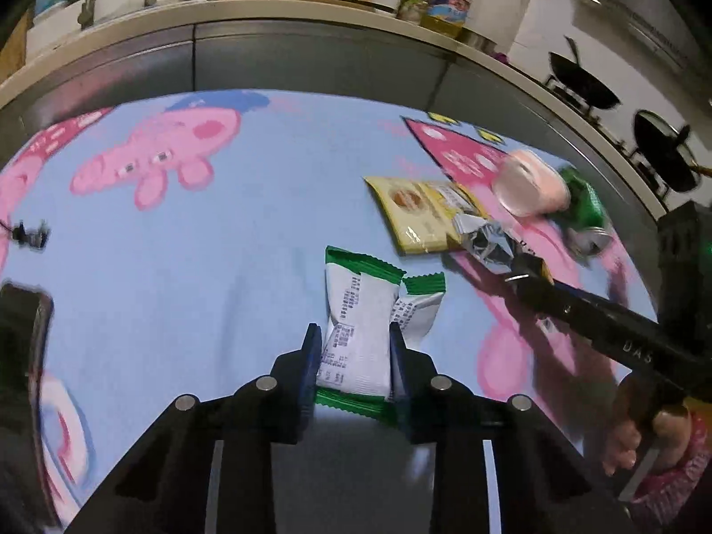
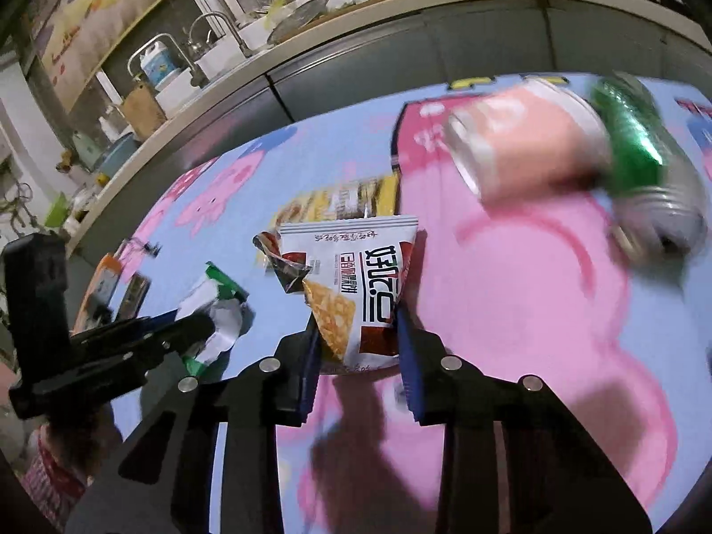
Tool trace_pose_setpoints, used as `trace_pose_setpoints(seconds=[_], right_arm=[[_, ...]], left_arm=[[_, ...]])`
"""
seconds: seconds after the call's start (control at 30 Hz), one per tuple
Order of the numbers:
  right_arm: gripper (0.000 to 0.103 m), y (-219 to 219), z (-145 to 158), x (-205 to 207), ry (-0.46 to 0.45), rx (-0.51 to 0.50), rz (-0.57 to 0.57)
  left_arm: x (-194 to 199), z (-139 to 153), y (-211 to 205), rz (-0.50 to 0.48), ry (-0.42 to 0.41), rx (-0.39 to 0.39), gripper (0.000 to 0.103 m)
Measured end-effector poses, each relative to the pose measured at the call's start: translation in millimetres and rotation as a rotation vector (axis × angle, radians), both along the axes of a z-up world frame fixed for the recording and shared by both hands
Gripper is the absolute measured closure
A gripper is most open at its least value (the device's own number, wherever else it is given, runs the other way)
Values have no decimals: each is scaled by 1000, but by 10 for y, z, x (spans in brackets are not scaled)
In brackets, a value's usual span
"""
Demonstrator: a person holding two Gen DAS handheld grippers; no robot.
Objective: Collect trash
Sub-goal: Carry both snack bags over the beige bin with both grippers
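Observation:
In the left wrist view my left gripper (image 1: pixel 355 347) is shut on a white wrapper with green ends (image 1: pixel 356 342), just above the pig-print tablecloth (image 1: pixel 200 244). A second green-and-white wrapper (image 1: pixel 420 307) lies beside it. My right gripper (image 2: pixel 356 333) is shut on a white-and-red snack bag (image 2: pixel 356 285), seen as a silver bag (image 1: pixel 485 240) in the left view. A yellow packet (image 1: pixel 414 211), a pink cup (image 1: pixel 529 182) on its side and a green can (image 1: pixel 583 209) lie beyond.
A dark phone (image 1: pixel 22 347) lies at the table's left edge. A kitchen counter (image 1: pixel 267 13) with sink, bottles and woks runs behind the table. An orange item (image 2: pixel 104 280) sits at the table's far left in the right wrist view.

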State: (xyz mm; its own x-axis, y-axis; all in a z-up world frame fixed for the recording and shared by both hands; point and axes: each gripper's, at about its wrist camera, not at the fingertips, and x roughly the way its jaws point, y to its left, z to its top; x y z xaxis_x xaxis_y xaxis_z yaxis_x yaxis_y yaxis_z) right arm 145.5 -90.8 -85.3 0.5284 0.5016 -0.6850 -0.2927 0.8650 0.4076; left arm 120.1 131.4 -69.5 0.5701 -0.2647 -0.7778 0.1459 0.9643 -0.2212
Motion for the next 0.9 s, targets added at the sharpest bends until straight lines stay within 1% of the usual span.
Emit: trace_pose_setpoints(seconds=[0.13, 0.2, 0.27, 0.33, 0.37, 0.43, 0.53, 0.63, 0.7, 0.77, 0.9], right_arm=[[73, -295, -17, -477, -6, 1, -27], [73, -488, -9, -670, -20, -19, -75], [73, -738, 29, -851, -47, -40, -147], [73, -1007, 64, -991, -55, -6, -212], [73, -1218, 82, -1074, -49, 36, -261], [73, -1470, 99, -1167, -43, 85, -315], [73, -1826, 151, -1347, -65, 124, -388], [73, -2063, 183, -1469, -85, 148, -433], [73, -2228, 147, -1523, -81, 166, -463], [73, -2409, 78, -1573, -63, 204, -495], [73, -2744, -4, -1699, -60, 234, -571]], left_arm=[[-271, -6, -228, -75, 26, -3, 73], [-358, 15, -389, -120, 36, -11, 73], [-407, 50, -569, -162, 35, -13, 73], [-422, 95, -792, -209, 28, -12, 73], [-413, 116, -884, -229, 29, -18, 73], [-373, 167, -1123, -280, 38, -38, 73], [-342, 258, -1467, -352, 33, -41, 73], [-353, 316, -1829, -429, 28, -20, 73], [-365, 321, -2099, -484, 33, -3, 73], [-397, 292, -2318, -524, 43, 12, 73], [-458, 176, -2832, -618, 73, 56, 73]])
